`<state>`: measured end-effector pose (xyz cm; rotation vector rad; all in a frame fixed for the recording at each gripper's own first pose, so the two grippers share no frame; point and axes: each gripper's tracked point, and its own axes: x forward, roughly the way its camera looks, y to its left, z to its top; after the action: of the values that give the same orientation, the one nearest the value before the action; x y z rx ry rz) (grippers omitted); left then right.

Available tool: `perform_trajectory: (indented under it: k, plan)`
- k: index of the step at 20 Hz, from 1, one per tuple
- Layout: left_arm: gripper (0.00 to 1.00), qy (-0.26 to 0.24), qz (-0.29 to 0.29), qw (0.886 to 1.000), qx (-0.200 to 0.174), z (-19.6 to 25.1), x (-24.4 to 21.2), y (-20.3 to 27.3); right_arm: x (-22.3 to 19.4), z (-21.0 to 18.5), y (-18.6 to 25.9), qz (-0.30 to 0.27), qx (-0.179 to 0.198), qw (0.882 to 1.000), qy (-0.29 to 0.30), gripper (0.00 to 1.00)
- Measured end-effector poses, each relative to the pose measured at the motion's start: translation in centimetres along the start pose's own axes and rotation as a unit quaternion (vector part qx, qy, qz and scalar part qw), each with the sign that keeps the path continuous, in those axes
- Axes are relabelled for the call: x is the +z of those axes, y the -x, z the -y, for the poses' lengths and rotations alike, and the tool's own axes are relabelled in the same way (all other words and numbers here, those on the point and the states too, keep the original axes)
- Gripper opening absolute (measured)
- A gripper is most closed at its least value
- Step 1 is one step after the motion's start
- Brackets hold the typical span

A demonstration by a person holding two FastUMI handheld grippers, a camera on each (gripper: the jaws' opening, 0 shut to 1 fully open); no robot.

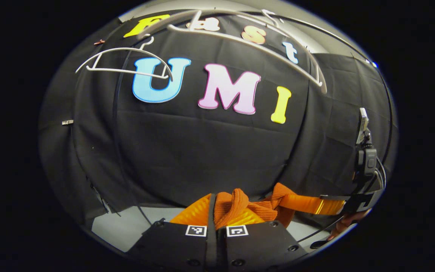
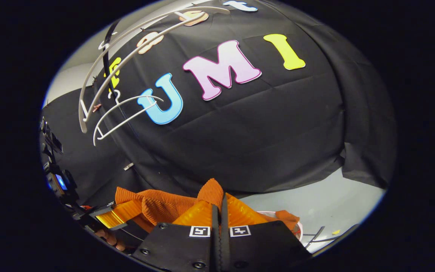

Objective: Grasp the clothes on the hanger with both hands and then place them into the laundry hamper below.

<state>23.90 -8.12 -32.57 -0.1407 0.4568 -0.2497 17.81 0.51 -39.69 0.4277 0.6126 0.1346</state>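
Left gripper [image 1: 229, 216] is clamping a bunched fold of the orange ribbed garment [image 1: 236, 206], both fingers pressing on the cloth, which is rising in a knot just above the fingertips. From that knot the garment is stretching away to the right in the left gripper view, toward the right gripper [image 1: 325, 206], which is pinching the far end of the same cloth; a hand [image 1: 347, 223] is wrapping the handle just below it. In the right gripper view, the right gripper [image 2: 220, 210] is closing on a peak of the garment [image 2: 212, 192], fingers almost together with the fabric pinched between them. From that peak the cloth is running left to the left gripper [image 2: 113, 216], with fingers of a hand [image 2: 108, 236] showing beneath. Just right of the peak, more orange cloth [image 2: 287, 218] is lying inside a round white-rimmed hamper [image 2: 299, 229] on the pale floor [image 2: 327, 204]. Well above the garment, two white hangers are hanging bare against the black booth wall: a large one [image 1: 263, 47] near the top and a smaller one [image 1: 127, 66] beside it, both well apart from the cloth. The same pair is showing in the right gripper view, large [image 2: 127, 56] and small [image 2: 123, 113].
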Motion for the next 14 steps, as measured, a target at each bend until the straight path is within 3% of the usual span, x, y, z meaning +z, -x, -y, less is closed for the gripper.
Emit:
perform_trajectory:
  k: [6, 11, 13, 14]
  plan:
    - [0.05, 0.012, -0.090, 0.995, 0.040, -1.9, -7.8, -3.6, -6.2, 5.3, -2.4, -0.080, -0.090, 0.991, 0.051, 0.04]
    - [0.11, -0.002, -0.132, 0.991, 0.019, -1.1, -12.7, -4.5, -11.0, 7.4, -2.4, -0.127, -0.118, 0.983, 0.066, 0.05]
    - [0.16, 0.000, -0.130, 0.991, 0.015, -0.6, -13.4, -4.2, -12.4, 7.8, -2.8, -0.142, -0.119, 0.980, 0.065, 0.09]
    - [0.29, 0.002, -0.125, 0.992, 0.019, -0.6, -13.1, -4.2, -12.6, 8.0, -2.6, -0.145, -0.121, 0.980, 0.063, 0.04]
